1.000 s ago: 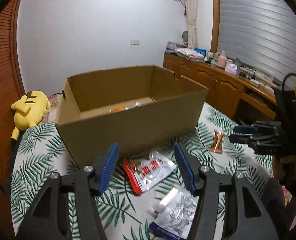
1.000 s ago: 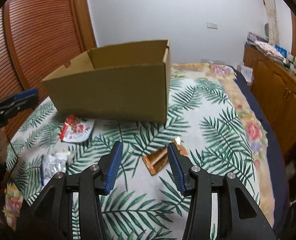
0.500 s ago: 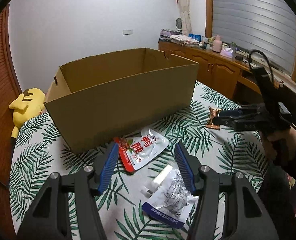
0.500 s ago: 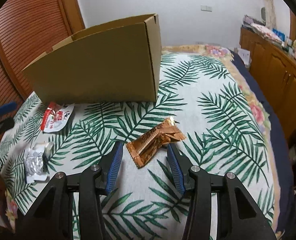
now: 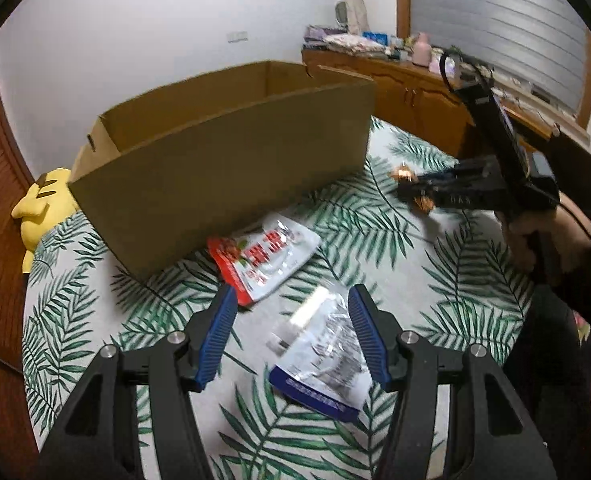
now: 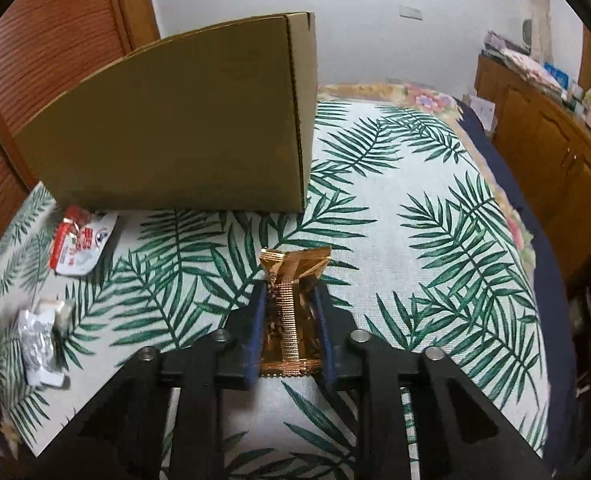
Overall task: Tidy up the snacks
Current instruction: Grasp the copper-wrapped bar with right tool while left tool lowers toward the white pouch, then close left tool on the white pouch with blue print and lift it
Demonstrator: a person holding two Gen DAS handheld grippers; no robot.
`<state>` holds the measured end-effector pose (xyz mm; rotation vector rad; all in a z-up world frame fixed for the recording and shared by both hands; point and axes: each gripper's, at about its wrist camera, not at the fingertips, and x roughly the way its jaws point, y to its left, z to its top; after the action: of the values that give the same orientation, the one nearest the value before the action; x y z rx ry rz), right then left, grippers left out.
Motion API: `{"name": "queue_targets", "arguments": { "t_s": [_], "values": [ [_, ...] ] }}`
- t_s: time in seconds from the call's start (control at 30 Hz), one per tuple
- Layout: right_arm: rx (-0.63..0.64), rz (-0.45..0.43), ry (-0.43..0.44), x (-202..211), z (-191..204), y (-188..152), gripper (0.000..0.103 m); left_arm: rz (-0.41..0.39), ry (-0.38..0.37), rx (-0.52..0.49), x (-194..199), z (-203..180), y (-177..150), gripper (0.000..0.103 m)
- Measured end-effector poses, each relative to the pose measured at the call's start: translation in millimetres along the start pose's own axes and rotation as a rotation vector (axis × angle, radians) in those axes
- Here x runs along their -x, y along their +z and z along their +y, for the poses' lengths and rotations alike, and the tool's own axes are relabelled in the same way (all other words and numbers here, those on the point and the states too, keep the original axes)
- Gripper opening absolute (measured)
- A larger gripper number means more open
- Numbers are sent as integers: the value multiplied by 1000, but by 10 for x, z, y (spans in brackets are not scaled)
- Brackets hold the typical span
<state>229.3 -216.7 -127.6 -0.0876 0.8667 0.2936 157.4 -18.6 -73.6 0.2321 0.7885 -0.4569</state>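
The cardboard box [image 5: 223, 168] hides its inside from both views. The gold wrapper [image 6: 291, 304] has its sides covered by the right claw [image 6: 288, 300]; from the left view it is blurred. The silver packet [image 5: 319, 352] is smeared, its print unreadable. The yellow plush toy [image 5: 41, 208] is partly behind the box

The right gripper [image 6: 288, 320] is clamping both fingers against a gold packet [image 6: 293, 280]. The left gripper [image 5: 291, 330] is hovering with jaws spread wide.

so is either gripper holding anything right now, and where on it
The right gripper grips the gold snack packet across its width near the near end, jaws on its long edges. The left gripper is open, holding nothing.
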Motion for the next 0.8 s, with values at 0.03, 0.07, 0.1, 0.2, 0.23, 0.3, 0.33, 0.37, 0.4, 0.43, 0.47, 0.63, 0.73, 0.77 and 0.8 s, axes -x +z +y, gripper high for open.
{"name": "queue_targets", "arguments": {
  "t_s": [0.03,0.07,0.1,0.2,0.23,0.3,0.33,0.37,0.4,0.43,0.47,0.63,0.73,0.77,0.8],
  "values": [
    [5,-7,-3,30,-5,-20,20,16,-3,-8,-19,-26,-11,59],
    [6,-12,-2,59,-9,-35,20,31,-8,-16,-41,-53,-24,59],
    [0,-23,5,114,-27,-60,20,41,-13,-20,-55,-67,-31,59],
    [-18,-57,33,263,-70,-116,20,79,-29,-37,-134,-134,-73,59],
    [-22,-64,42,302,-73,-138,20,89,-30,-44,-164,-153,-80,59],
    [-25,-70,52,340,-67,-169,20,107,-43,-56,-219,-181,-95,59],
    [-25,-72,60,354,-65,-196,20,118,-58,-58,-250,-192,-101,59],
    [-23,-73,64,358,-60,-219,20,132,-71,-56,-285,-201,-104,59],
    [-21,-73,66,354,-44,-244,20,138,-77,-55,-303,-206,-104,59],
    [-16,-72,64,347,-32,-263,20,146,-83,-55,-321,-214,-103,59],
    [-11,-73,63,340,-20,-279,21,151,-83,-58,-339,-222,-103,59],
    [-4,-70,74,292,-13,-296,21,176,-78,-68,-402,-243,-116,62],
    [-12,-70,84,279,-39,-297,21,177,-77,-77,-398,-245,-108,64],
    [-14,-65,89,271,-47,-300,21,179,-76,-79,-403,-246,-114,65],
    [-14,-62,90,263,-48,-302,21,182,-75,-82,-413,-248,-120,66]
  ]
}}
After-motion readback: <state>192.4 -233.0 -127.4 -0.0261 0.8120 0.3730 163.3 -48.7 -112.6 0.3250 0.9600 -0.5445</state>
